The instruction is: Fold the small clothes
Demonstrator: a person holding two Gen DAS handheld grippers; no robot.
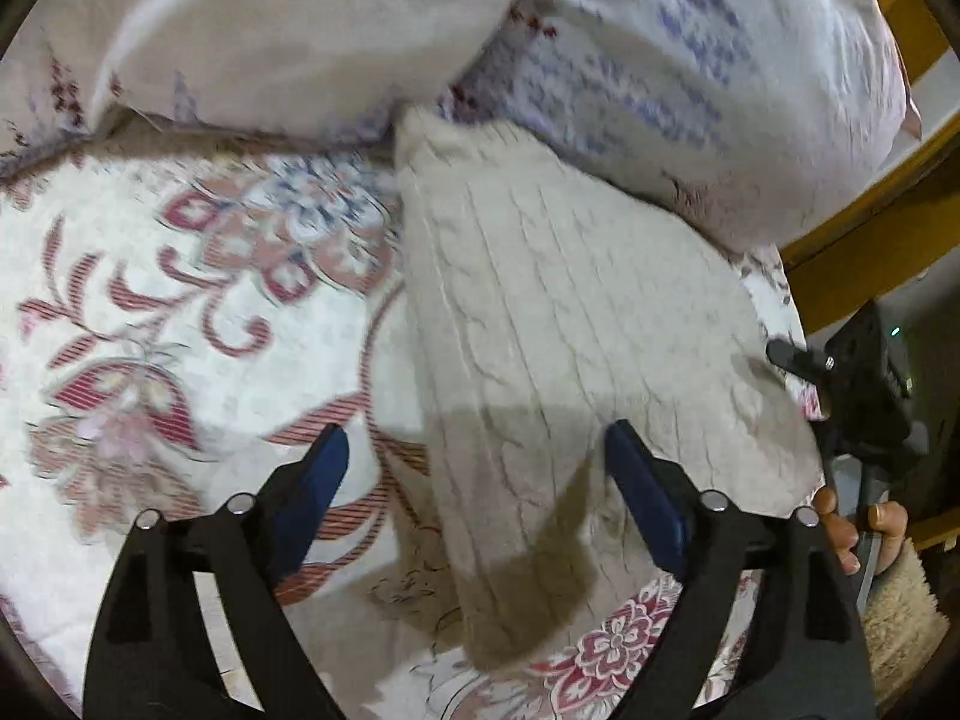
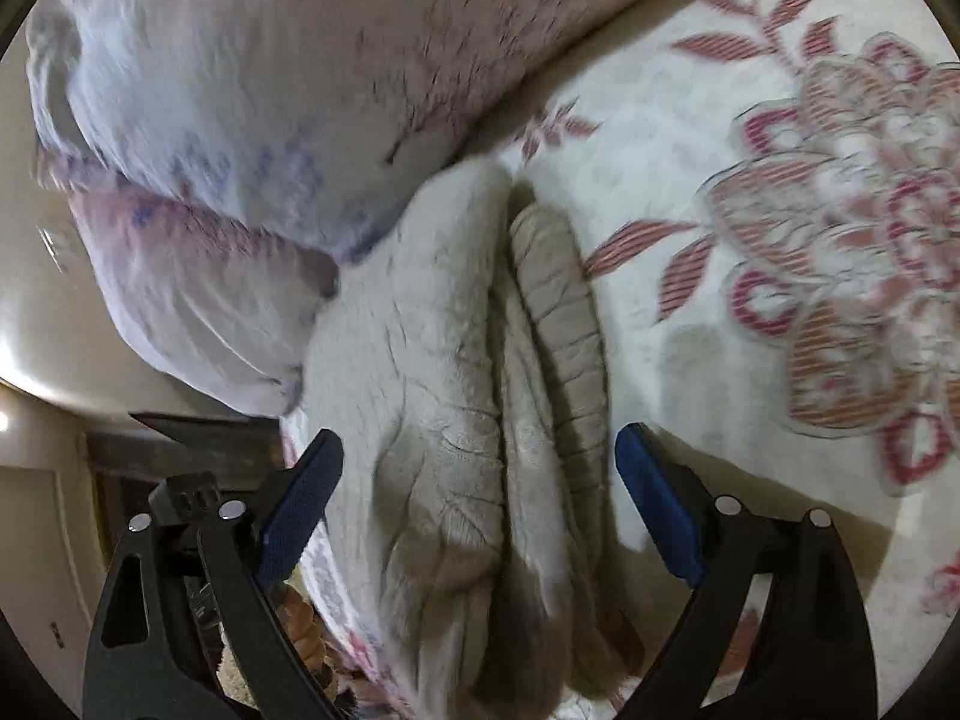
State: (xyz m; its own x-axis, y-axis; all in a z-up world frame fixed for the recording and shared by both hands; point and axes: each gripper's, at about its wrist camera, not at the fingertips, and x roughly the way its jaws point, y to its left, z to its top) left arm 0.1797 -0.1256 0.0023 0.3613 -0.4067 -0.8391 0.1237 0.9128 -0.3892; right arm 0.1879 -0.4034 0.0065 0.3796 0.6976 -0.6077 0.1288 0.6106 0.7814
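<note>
Beige knit (image 1: pixel 576 324) lies folded on the bed (image 1: pixel 180 312), center frame, top end against the pillows (image 1: pixel 690 78). Left claw (image 1: pixel 477 480) and right claw (image 2: pixel 480 480) both released, hovering above it. Soft, limp, probably light; pinch a layered edge.

Sweater's (image 2: pixel 432 396) near end off-frame.

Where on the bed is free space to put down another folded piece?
Free: the floral bedspread left of the folded beige sweater, below the pillows. Crowded: the sweater's far end touches the pillows, and its right side lies at the bed edge, where the right gripper is.
</note>
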